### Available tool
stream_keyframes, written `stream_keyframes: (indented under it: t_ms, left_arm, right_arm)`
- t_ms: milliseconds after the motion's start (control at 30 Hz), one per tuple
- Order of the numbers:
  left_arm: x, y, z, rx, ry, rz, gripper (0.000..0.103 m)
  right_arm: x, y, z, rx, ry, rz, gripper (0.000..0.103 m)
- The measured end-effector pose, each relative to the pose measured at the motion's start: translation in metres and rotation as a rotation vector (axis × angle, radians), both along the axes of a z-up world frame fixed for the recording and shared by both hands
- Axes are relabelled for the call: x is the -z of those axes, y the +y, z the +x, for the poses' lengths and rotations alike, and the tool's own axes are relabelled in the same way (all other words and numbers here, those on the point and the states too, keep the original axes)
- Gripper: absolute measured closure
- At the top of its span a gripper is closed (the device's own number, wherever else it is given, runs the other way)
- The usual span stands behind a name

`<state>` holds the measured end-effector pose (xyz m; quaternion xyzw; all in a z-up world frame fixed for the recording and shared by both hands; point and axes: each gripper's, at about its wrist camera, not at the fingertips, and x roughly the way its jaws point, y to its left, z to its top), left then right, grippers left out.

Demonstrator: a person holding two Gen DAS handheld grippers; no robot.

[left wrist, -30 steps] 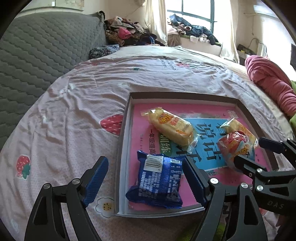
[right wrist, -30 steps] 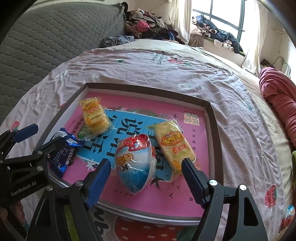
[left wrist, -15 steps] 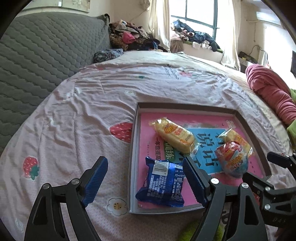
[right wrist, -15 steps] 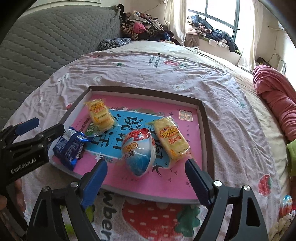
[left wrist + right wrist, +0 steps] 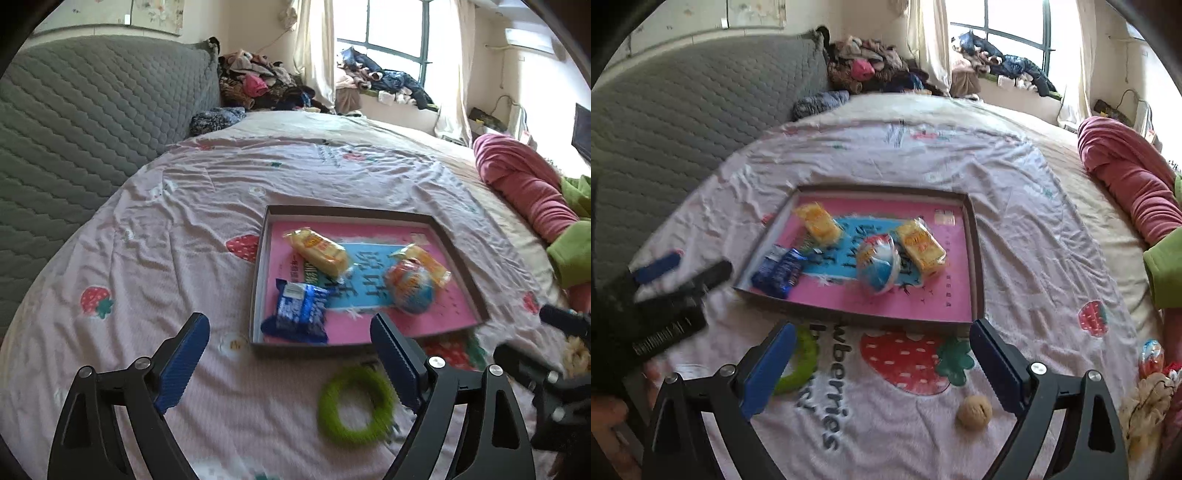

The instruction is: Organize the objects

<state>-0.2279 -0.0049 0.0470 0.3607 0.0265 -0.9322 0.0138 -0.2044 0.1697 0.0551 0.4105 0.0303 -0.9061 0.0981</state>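
Observation:
A shallow box tray (image 5: 258, 280) with a pink bottom lies on the strawberry bedspread. In it are a blue snack packet (image 5: 301, 312), two yellow packets (image 5: 319, 251) (image 5: 424, 260) and an egg-shaped toy (image 5: 410, 291). My left gripper (image 5: 286, 325) hangs above the tray's near edge, jaws opening, nothing between them. A green ring (image 5: 354, 406) lies on the bedspread by its right finger. My right gripper (image 5: 882, 328) hovers short of the tray (image 5: 975, 258), jaws opening and empty. A tan ball (image 5: 974, 411) sits between its fingers' bases.
A grey quilted headboard (image 5: 92, 122) rises on the left. A rolled pink blanket (image 5: 524, 184) and green cloth (image 5: 572, 254) lie on the right. Another egg toy (image 5: 1150, 356) and a crumpled tan item (image 5: 1145, 406) sit at the near right. Clothes pile up by the window.
Both grippers have drawn back and upward from the tray and their jaws stand wider. The blue packet and egg toy stay in the tray. The green ring and tan ball have come into view.

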Motion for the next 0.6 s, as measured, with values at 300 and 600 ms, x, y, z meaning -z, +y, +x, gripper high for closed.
stream_keyframes:
  t_ms: [300, 600]
  left_arm:
    - [-0.066, 0.006, 0.059, -0.003, 0.065, -0.015, 0.001]
    - [-0.124, 0.007, 0.110, -0.008, 0.140, -0.021, 0.001]
  right_arm:
    - [-0.069, 0.004, 0.051, 0.003, 0.102, -0.004, 0.003]
    - [-0.121, 0.014, 0.100, 0.017, 0.181, -0.014, 0.002]
